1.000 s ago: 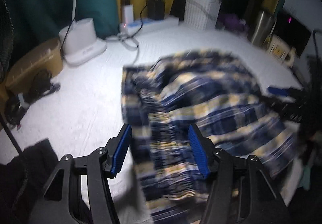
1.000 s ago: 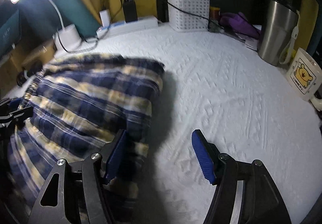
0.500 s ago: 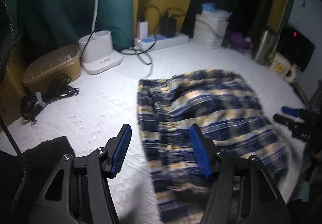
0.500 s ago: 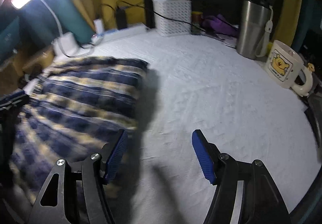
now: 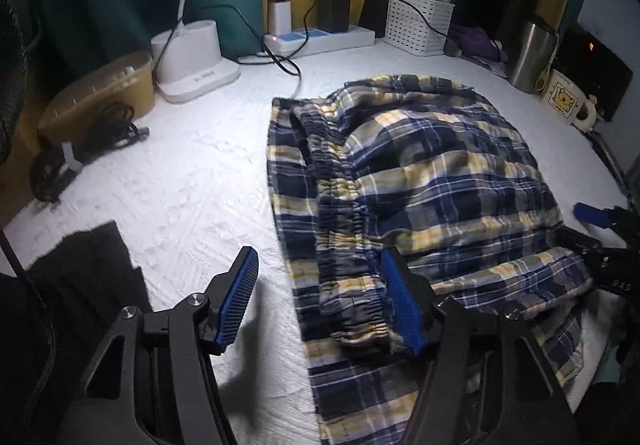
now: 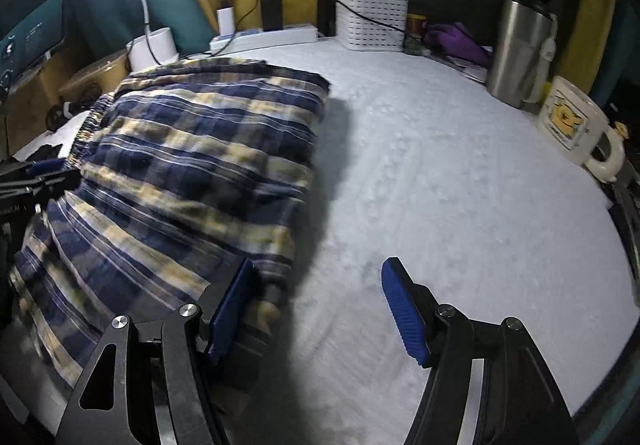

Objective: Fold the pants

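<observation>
The blue and yellow plaid pants (image 5: 420, 173) lie folded over on the white table cover (image 5: 192, 181), with the elastic waistband running along their left side. My left gripper (image 5: 320, 305) hovers at the near left edge, its jaws opening. The waistband edge lies below the gap, by the right pad, and neither pad presses on it. In the right wrist view the pants (image 6: 192, 165) fill the left half. My right gripper (image 6: 320, 309) is open at their right edge, its left finger over the cloth and its right finger over bare cover. It holds nothing.
Along the back stand a white lamp base (image 5: 192, 61), a power strip (image 5: 320, 39) with chargers and a white basket (image 5: 420, 25). A steel tumbler (image 6: 520, 53) and a bear mug (image 6: 568, 125) are at right. A tan box (image 5: 100, 97), coiled cable (image 5: 80, 149) and dark cloth (image 5: 80, 277) sit left.
The pants have settled flat and sharp after being blurred in motion. My left gripper drew back to their left edge. My right gripper shifted right, onto more bare cover.
</observation>
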Tool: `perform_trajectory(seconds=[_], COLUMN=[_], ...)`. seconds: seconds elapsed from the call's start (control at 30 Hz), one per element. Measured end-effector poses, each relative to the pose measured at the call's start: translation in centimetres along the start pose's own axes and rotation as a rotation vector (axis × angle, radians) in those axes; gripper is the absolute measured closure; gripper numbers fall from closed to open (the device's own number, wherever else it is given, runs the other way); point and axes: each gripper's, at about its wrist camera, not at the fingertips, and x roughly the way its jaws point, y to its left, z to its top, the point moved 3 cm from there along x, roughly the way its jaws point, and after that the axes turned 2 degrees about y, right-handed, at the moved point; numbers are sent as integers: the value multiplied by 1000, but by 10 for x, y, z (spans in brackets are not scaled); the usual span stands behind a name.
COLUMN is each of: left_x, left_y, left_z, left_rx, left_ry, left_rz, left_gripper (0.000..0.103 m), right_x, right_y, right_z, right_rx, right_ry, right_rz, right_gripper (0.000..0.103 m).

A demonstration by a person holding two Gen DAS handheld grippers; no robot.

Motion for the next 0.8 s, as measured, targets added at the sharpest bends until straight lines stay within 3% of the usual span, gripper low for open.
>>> perform_trajectory(seconds=[0.17,0.4,0.57,0.8], left_x=[-6,-33,-25,-9], left_y=[-1,-2,-10,-9], left_z=[0,3,-7,-22], left_rx=[5,-28,-11,27], left_ry=[-17,-65,-28,10], left_rz=[24,-55,-68,-37], left_gripper=[38,38,38,36], right_x=[-9,-25,-16,-19], right_y=[-15,2,22,17], right_z=[-4,-3,-14,-26], right_rx=[40,31,-5,1], right_ry=[-3,-37,-1,-7], right_rz=[-27,41,56,34], right_gripper=[34,34,34,34])
